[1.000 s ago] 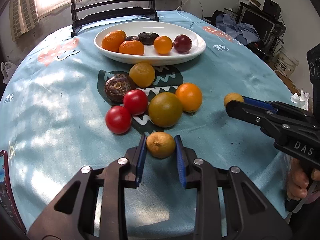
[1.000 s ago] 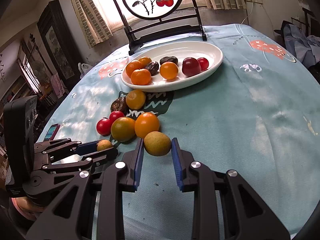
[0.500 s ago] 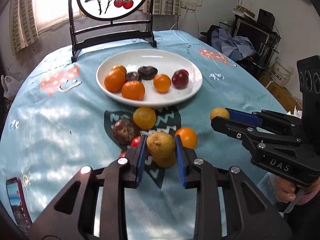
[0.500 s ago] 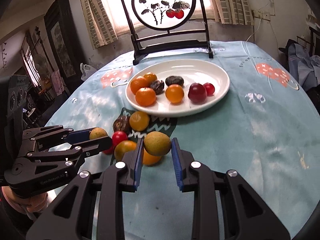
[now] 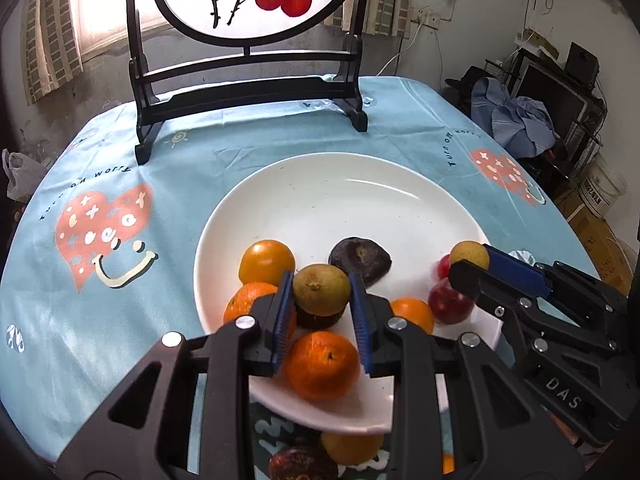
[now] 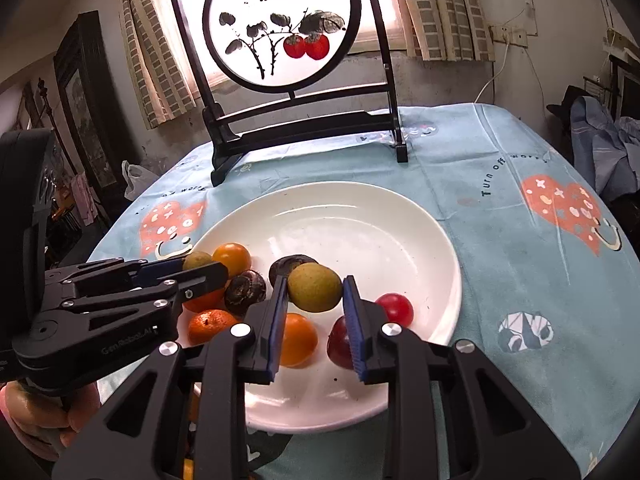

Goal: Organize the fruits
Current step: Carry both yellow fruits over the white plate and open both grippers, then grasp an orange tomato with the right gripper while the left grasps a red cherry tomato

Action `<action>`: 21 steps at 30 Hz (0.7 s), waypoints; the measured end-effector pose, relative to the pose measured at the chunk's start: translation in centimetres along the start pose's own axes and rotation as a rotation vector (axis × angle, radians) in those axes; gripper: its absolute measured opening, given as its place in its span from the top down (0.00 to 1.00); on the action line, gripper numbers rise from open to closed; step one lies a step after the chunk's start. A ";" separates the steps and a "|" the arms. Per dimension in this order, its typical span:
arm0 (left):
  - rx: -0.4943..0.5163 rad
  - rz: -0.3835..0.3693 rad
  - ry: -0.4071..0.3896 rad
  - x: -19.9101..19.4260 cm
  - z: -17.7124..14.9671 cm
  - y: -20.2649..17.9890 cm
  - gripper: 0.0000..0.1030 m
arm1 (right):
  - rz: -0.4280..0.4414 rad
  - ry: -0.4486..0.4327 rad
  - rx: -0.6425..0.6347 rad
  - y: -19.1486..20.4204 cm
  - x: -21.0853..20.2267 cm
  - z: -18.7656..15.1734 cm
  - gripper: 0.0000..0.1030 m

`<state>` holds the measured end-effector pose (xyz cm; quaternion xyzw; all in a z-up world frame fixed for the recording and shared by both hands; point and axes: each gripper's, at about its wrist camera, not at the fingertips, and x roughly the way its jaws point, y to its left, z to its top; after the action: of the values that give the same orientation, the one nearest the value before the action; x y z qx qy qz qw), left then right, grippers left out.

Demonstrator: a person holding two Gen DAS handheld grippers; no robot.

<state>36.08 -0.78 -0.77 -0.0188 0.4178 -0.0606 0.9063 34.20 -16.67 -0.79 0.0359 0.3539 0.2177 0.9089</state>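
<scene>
My left gripper point(image 5: 321, 292) is shut on a yellow-brown round fruit point(image 5: 321, 289), held above the near left part of the white plate point(image 5: 344, 208). My right gripper point(image 6: 314, 289) is shut on a similar yellow-green fruit point(image 6: 315, 287) over the plate's point(image 6: 360, 220) middle; in the left wrist view it shows at the right point(image 5: 468, 258). On the plate lie oranges point(image 5: 322, 364), a yellow-orange fruit point(image 5: 266, 262), dark brown fruits point(image 5: 360, 260) and red ones point(image 6: 394, 309). The left gripper appears in the right wrist view point(image 6: 200, 266).
A black stand with a round painted screen point(image 5: 248, 80) rises at the table's far edge. A few fruits point(image 5: 348, 446) lie on the blue cloth point(image 5: 100, 280) before the plate. A hand point(image 6: 36, 412) grips the left tool. Clutter stands off the table at the right.
Both grippers lifted their fruits off the cloth and carried them forward, from the loose pile to above the plate. Both grips stayed shut.
</scene>
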 end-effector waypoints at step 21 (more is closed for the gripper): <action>-0.042 0.035 -0.135 -9.1 -7.9 1.7 0.11 | -0.030 -0.060 -0.074 3.9 -6.3 -4.6 0.48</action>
<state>24.43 2.22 0.82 -0.0343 0.3573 -0.0346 0.9327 25.67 -16.22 0.59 0.0033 0.3186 0.2157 0.9230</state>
